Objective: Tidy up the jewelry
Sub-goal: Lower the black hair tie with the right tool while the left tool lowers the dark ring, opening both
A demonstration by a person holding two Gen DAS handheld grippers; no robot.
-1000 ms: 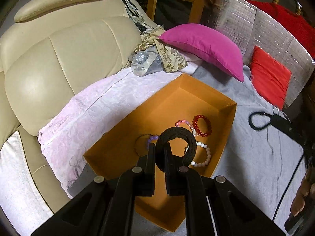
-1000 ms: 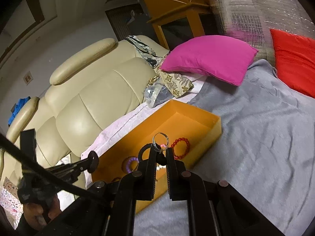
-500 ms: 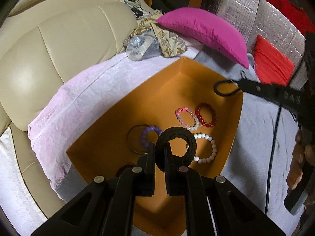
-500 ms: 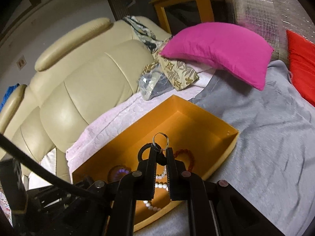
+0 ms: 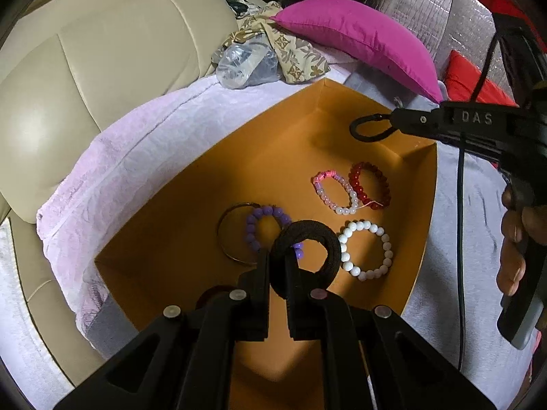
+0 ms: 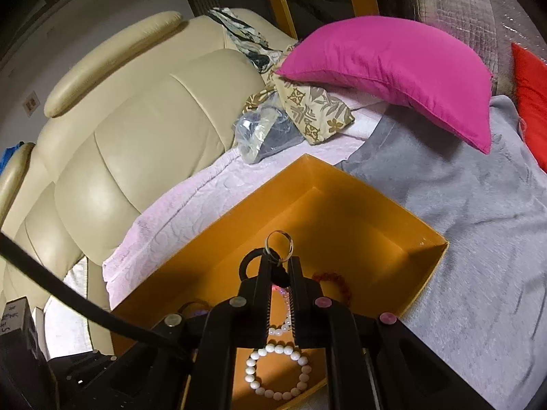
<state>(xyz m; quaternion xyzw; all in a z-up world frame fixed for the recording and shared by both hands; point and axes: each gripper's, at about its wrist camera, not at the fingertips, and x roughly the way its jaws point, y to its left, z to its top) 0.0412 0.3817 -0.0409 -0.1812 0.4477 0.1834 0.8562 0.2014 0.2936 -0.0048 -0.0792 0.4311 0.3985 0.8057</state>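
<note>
Five bracelets already lie in the orange box (image 5: pixel 191 205), mid-frame. Left gripper (image 5: pixel 278 266) pinches a black band (image 5: pixel 328 242); right gripper (image 6: pixel 279 266) pinches a ring (image 6: pixel 280 243); both await placing.

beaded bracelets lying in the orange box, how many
4, all in the orange box: purple bracelet over a thin metal bangle, pink-and-clear bracelet touching the red bracelet, white bracelet nearest. The left tool may hide more.

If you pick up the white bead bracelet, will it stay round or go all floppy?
The white bead bracelet would probably droop: it looks like separate beads on a string, lying slightly uneven. It seems light, since the beads are small. The beads look glossy, so the tool might slip.
</note>
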